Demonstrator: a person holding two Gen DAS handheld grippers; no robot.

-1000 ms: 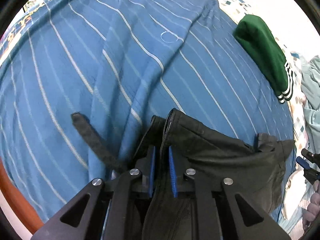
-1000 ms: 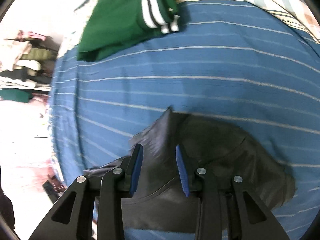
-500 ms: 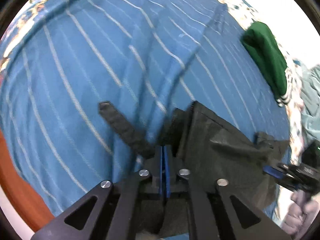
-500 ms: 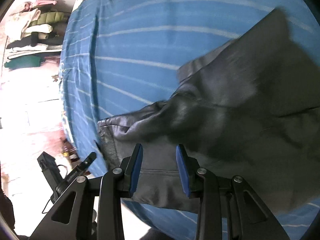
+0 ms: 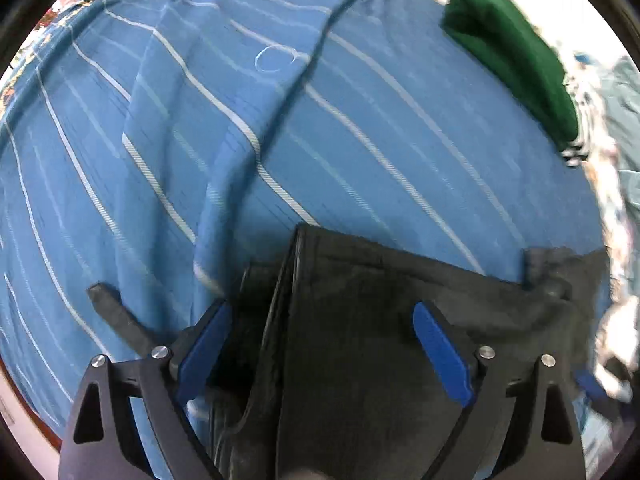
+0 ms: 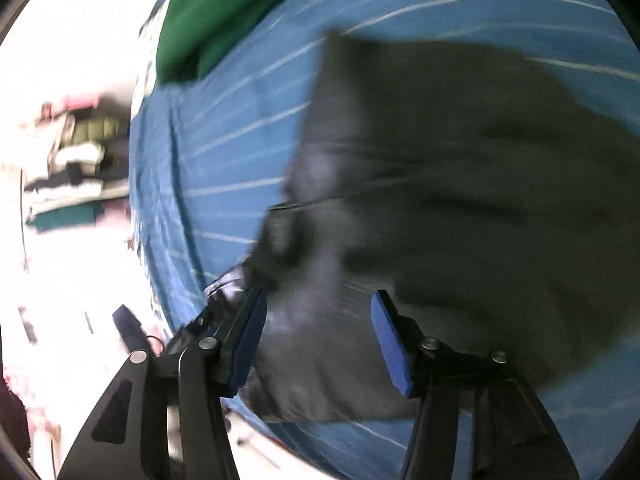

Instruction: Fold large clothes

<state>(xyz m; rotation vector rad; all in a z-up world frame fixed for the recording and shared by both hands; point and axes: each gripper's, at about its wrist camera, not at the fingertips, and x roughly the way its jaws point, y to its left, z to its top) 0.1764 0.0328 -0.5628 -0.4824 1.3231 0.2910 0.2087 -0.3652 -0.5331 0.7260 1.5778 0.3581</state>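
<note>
A black garment (image 5: 360, 304) lies bunched near the front edge of the bed, on a blue sheet with white stripes (image 5: 280, 120). A black strap of it (image 5: 116, 316) trails to the left. My left gripper (image 5: 320, 344) is wide open just above the garment, holding nothing. In the right wrist view the same garment (image 6: 460, 180) fills the middle and right, blurred. My right gripper (image 6: 320, 340) is open over its near edge, with nothing between the blue pads.
A folded green garment with white stripes (image 5: 516, 56) lies at the far right of the bed, also in the right wrist view (image 6: 216, 20). Pale clothes (image 5: 624, 128) lie past it. The bed edge (image 6: 160, 240) drops to a floor with stacked clothes (image 6: 68, 176).
My left gripper, shut on the black garment half a second ago, has opened wide and let it go. My right gripper has opened wider and swung over the garment.
</note>
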